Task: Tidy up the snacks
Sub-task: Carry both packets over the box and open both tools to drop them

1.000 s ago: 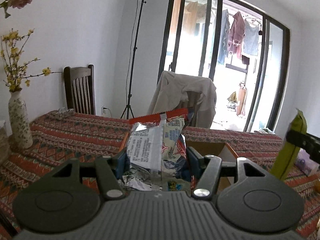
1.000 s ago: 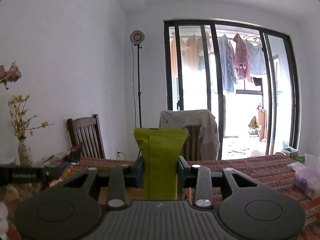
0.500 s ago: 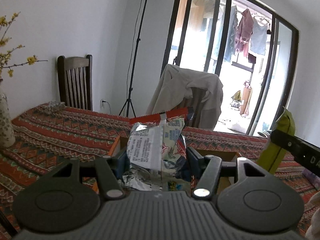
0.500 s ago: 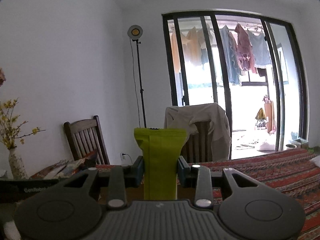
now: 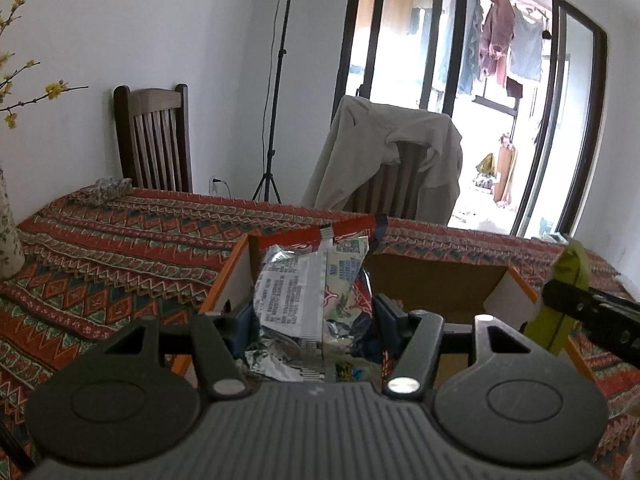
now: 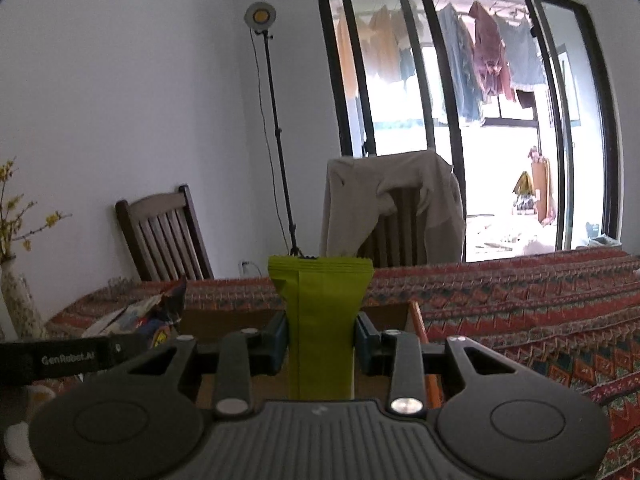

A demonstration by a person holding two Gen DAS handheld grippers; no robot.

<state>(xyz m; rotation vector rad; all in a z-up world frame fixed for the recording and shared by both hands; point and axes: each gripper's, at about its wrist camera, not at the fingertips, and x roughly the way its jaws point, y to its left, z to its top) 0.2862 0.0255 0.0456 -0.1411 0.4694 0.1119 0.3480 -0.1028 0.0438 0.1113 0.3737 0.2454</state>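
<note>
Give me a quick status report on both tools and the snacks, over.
Left tool shut on silver snack bag, right tool shut on green snack pack. Both held above open cardboard box on the table. Nothing in the way.

The cardboard box [image 5: 436, 280] now fills mid-frame — both grippers seemingly lower, the green packet [image 6: 320, 320] reaching its opening.

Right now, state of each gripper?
Left gripper: closed on the silver-and-red snack bag, above the cardboard box.
Right gripper: closed on the green snack pouch.
</note>
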